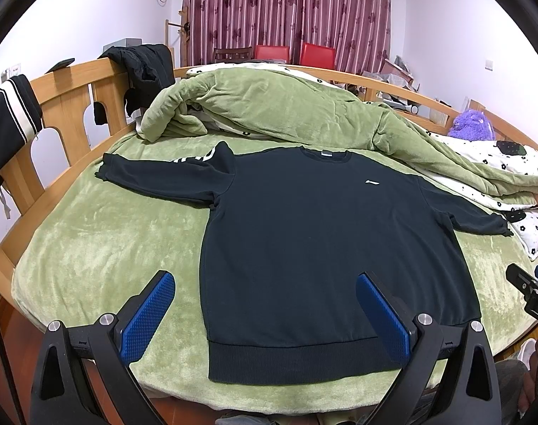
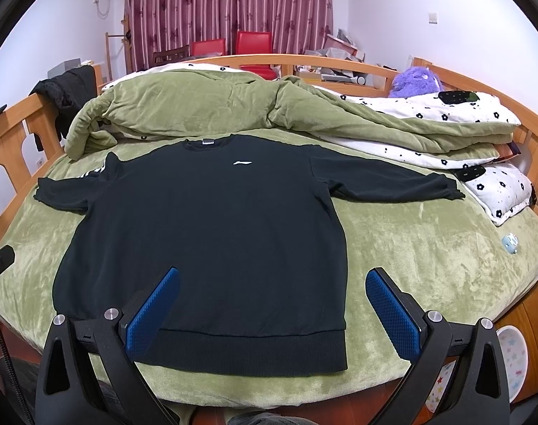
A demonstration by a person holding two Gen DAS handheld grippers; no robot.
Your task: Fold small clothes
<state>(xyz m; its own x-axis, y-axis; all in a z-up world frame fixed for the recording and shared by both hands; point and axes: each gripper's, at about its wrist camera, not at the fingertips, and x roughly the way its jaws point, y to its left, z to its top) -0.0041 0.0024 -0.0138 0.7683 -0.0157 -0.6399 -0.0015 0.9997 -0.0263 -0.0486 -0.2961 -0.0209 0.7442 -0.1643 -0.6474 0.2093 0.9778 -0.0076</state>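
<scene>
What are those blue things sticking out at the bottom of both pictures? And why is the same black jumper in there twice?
They are the two fingers of a grabber, a tool that a person holds, one in each hand. Each grabber has a small camera that looks forward between its fingers, so you get two pictures of one bed. One picture comes from the left gripper, the other from the right gripper. Both are open and hold nothing. On the green blanket lies a black sweatshirt, spread flat with its sleeves out, ready for folding. Behind it is a bunched-up green quilt, and a purple plush toy sits by the wooden bed rail. The round, bent look comes from the camera lens.
</scene>
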